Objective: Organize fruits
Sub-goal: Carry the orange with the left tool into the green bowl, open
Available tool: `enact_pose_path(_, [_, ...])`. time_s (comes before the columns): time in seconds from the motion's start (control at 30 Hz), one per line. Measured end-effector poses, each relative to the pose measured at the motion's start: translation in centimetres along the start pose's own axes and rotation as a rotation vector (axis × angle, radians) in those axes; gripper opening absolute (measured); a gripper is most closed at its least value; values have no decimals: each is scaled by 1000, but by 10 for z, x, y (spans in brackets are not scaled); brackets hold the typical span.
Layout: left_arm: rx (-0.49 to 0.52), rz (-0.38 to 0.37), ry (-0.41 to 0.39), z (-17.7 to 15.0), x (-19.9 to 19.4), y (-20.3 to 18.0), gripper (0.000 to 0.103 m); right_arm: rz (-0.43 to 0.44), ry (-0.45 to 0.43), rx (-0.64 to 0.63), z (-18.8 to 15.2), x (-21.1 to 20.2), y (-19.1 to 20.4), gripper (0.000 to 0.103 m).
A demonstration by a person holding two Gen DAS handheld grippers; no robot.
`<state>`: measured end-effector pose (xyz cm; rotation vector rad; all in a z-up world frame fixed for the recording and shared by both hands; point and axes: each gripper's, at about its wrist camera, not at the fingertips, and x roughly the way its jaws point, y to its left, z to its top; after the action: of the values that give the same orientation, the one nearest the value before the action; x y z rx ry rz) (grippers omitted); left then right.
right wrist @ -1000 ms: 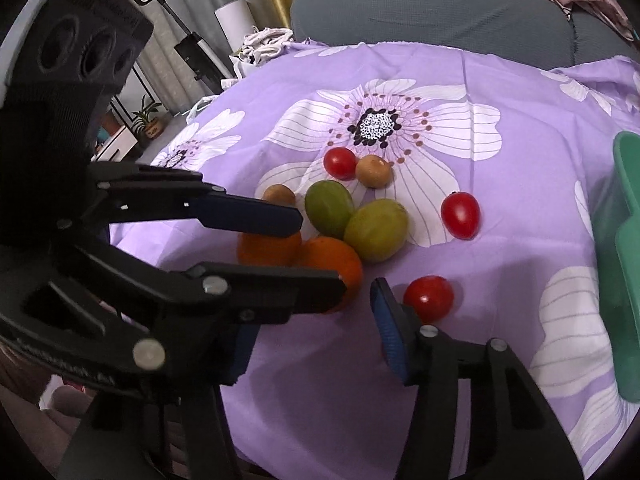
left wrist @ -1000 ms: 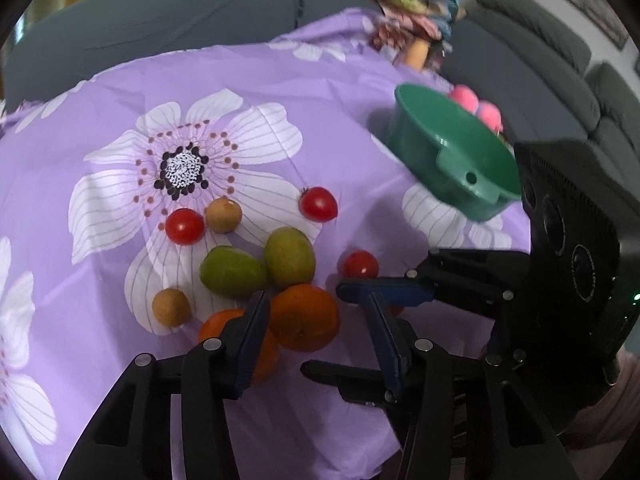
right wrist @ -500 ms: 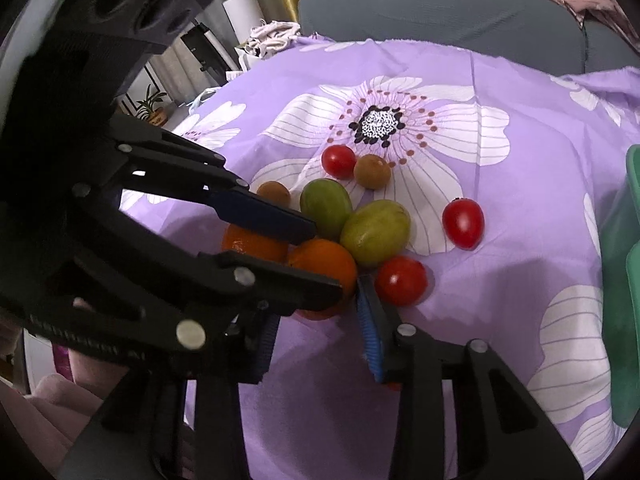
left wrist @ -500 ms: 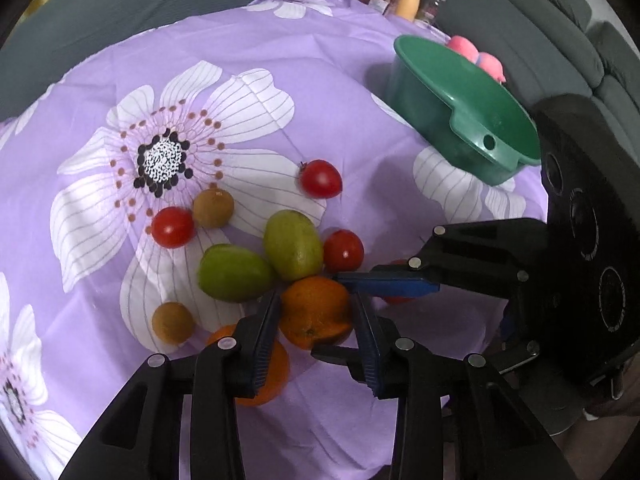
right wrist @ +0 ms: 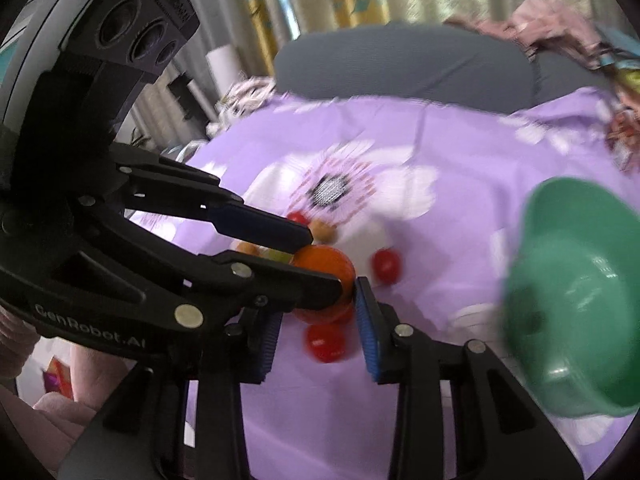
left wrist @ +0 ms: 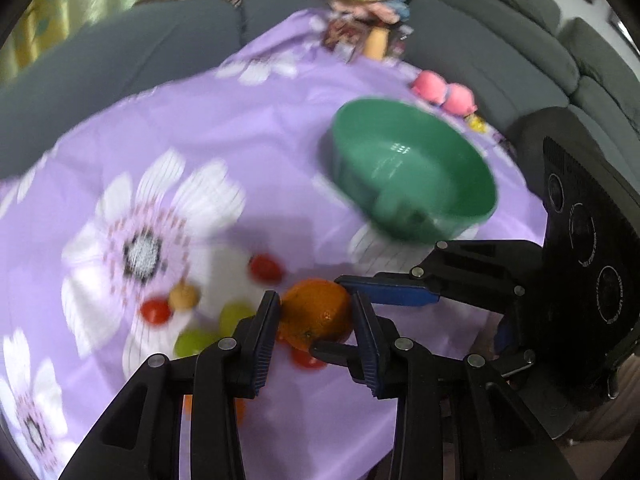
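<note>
My left gripper [left wrist: 314, 312] is shut on an orange [left wrist: 316, 314] and holds it above the purple flowered cloth [left wrist: 200, 128]. The orange also shows in the right wrist view [right wrist: 326, 266], pinched between the left gripper's fingers. My right gripper [right wrist: 316, 320] is open, with a red tomato [right wrist: 324, 342] on the cloth below its jaws. Other fruit lies on the cloth: red tomatoes [left wrist: 266, 268], green fruits [left wrist: 236, 316], a small brown fruit [left wrist: 183, 298] and a second orange [left wrist: 188, 402]. A green bowl [left wrist: 416, 168] stands to the right, empty.
A grey sofa [left wrist: 500, 40] runs behind the table. Pink toys [left wrist: 444, 92] and a pile of packets [left wrist: 368, 36] lie at the cloth's far edge. The right gripper's body [left wrist: 580, 272] is close on the left gripper's right side.
My left gripper closed on the orange and lifted it off the cloth, swinging toward the green bowl. Both views are blurred by motion. The right gripper stayed open near the tomato.
</note>
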<state>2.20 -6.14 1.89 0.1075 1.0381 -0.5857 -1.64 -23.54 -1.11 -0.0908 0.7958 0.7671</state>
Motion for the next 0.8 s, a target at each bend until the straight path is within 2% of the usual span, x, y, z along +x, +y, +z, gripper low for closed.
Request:
enact_pose_path(0.27, [118,-76,-53,59,20,-50,36,-156,-97,76,0,-49,-55,35])
enact_pose_path(0.5, [139,-139,-13,84,58,-80,36,-221,-91,188,-16,-58,-98,38])
enact_pose_path(0.7, [132,-85,-8,83,63,-85,37,-259,-70,232,-20,-55,-109,45])
enact_pose_path(0.8, [112,-47,-37,79,51,-76,51,-257,-85,243,-22,-61,-111,46])
